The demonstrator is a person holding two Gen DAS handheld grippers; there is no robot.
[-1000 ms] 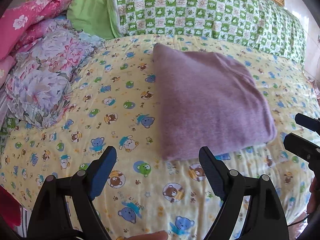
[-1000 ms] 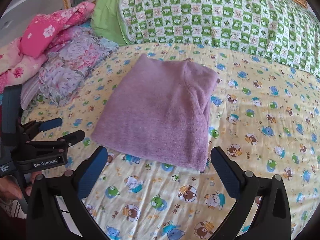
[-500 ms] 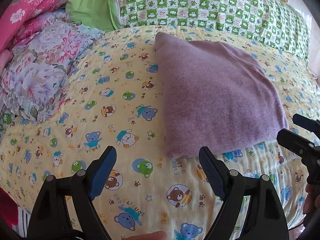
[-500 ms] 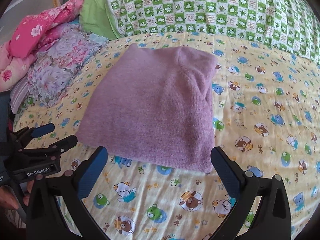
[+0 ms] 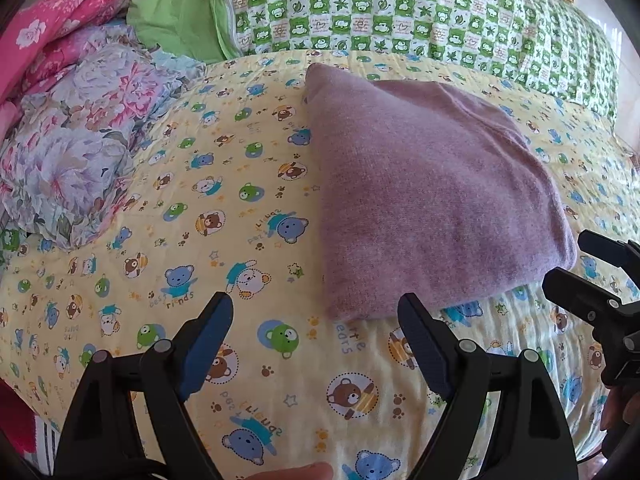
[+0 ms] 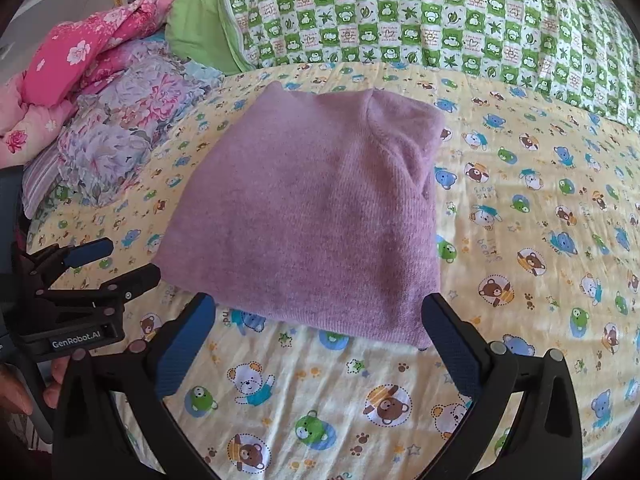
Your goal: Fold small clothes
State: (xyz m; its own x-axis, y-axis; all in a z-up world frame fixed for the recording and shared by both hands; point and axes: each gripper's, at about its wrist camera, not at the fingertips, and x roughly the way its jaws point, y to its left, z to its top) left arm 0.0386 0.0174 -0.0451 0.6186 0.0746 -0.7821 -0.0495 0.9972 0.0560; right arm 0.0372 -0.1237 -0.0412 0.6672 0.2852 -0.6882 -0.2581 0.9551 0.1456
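Observation:
A folded purple knit garment (image 5: 432, 196) (image 6: 316, 216) lies flat on the yellow bear-print bedsheet (image 5: 224, 216) (image 6: 532, 240). My left gripper (image 5: 318, 312) is open and empty, just short of the garment's near left corner. My right gripper (image 6: 318, 312) is open too, and the garment's near edge lies between its blue fingertips without touching them. In the left wrist view the right gripper (image 5: 584, 268) appears at the right edge. The right wrist view has the left gripper (image 6: 108, 260) at its left, held by a hand (image 6: 24, 392).
A heap of floral and pink bedding (image 5: 76, 136) (image 6: 100, 120) lies at the left. A green checked pillow (image 5: 400, 8) (image 6: 440, 20) and a plain green pillow (image 5: 172, 12) line the back. Open sheet lies to the garment's right.
Both grippers have moved forward toward the garment's near edge, which now looks closer and larger. The jaws stay open, and the garment has not shifted.

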